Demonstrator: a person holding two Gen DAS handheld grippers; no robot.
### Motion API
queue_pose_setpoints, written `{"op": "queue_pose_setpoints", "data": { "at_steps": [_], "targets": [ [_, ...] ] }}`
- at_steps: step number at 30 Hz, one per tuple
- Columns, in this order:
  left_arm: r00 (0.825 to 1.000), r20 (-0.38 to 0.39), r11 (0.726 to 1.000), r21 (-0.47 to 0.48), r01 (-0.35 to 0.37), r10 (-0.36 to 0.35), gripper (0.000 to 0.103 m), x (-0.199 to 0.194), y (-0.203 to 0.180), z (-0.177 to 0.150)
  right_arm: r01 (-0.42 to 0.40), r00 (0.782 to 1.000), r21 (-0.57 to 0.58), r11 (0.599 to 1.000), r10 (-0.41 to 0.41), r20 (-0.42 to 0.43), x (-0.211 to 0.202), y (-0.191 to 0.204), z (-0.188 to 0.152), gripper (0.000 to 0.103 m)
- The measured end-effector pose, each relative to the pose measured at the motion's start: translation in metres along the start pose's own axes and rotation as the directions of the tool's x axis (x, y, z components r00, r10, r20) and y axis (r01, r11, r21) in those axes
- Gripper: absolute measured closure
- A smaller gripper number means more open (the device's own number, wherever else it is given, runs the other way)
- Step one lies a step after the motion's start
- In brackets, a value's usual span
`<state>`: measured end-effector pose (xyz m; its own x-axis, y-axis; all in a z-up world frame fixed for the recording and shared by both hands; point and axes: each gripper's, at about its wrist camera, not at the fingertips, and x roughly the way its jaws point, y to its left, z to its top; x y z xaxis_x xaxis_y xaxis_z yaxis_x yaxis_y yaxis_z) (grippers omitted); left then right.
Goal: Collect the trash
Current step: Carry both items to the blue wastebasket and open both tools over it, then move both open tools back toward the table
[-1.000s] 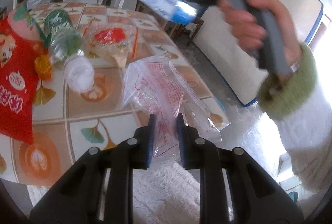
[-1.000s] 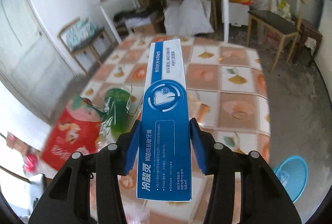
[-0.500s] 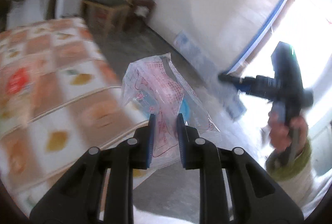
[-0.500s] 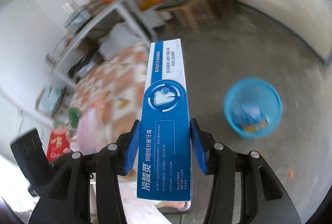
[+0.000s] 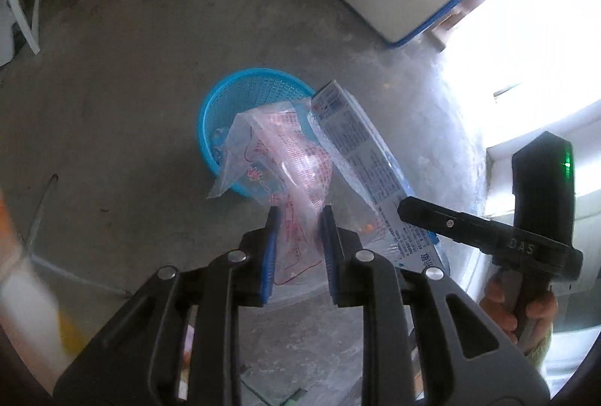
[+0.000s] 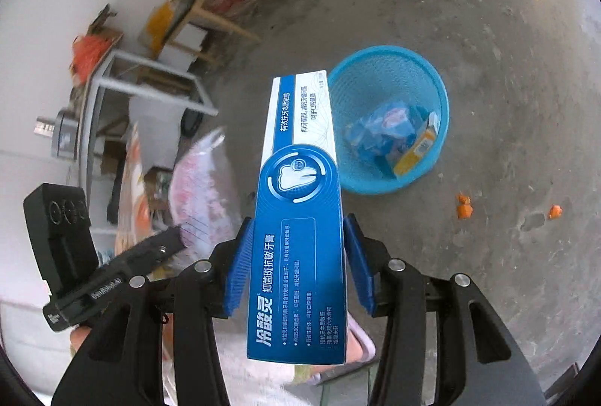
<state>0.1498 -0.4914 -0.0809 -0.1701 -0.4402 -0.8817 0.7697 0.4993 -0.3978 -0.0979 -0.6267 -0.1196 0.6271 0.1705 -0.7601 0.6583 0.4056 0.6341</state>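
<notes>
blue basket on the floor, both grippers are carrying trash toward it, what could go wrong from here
1. The toothpaste box is long and the right gripper grips it near one end; it may tip on the blue basket rim and land on the floor.
2. The clear plastic bag in the left gripper is light and floppy, so it could drift off or cling to the pads.
3. The grippers are close together, so box and bag may snag.

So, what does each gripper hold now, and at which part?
The left gripper holds a clear plastic bag by its lower end. The right gripper holds a blue toothpaste box by its long sides, near the lower half.
</notes>
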Motion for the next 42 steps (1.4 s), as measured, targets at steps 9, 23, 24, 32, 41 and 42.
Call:
{"op": "queue_pose_setpoints", "data": {
  "at_steps": [9,23,24,32,41,42],
  "targets": [
    [0.998,0.031,0.991,-0.126,-0.046,0.051,0.036,0.039,0.018,0.053,0.031,0.997,0.149,0.988,-0.041,0.064,0.054,-0.061,0.076,0.04],
    [0.976,0.217,1.0,-0.003,-0.009,0.009,0.035,-0.08,0.002,-0.04,0.031,0.995,0.072,0.997,-0.037,0.096,0.003,-0.067,0.007,0.034],
    [0.97,0.241,1.0,0.003,-0.003,0.002,0.033,-0.094,0.001,-0.053,0.025,0.994,0.057,0.998,-0.031,0.101,-0.004,-0.062,0.001,0.033],
    [0.892,0.447,0.998,-0.012,-0.067,0.065,0.029,-0.182,0.017,-0.163,-0.066,0.994,-0.148,0.987,0.078,0.072,-0.037,0.015,-0.03,0.028],
    [0.765,0.578,0.959,-0.174,-0.223,0.283,0.028,-0.238,0.069,-0.283,-0.278,0.96,-0.392,0.877,0.24,-0.143,-0.005,0.173,-0.073,0.028],
    [0.749,0.585,0.95,-0.194,-0.243,0.311,0.028,-0.242,0.075,-0.296,-0.307,0.95,-0.407,0.86,0.253,-0.183,0.005,0.194,-0.079,0.028]
  ]
}}
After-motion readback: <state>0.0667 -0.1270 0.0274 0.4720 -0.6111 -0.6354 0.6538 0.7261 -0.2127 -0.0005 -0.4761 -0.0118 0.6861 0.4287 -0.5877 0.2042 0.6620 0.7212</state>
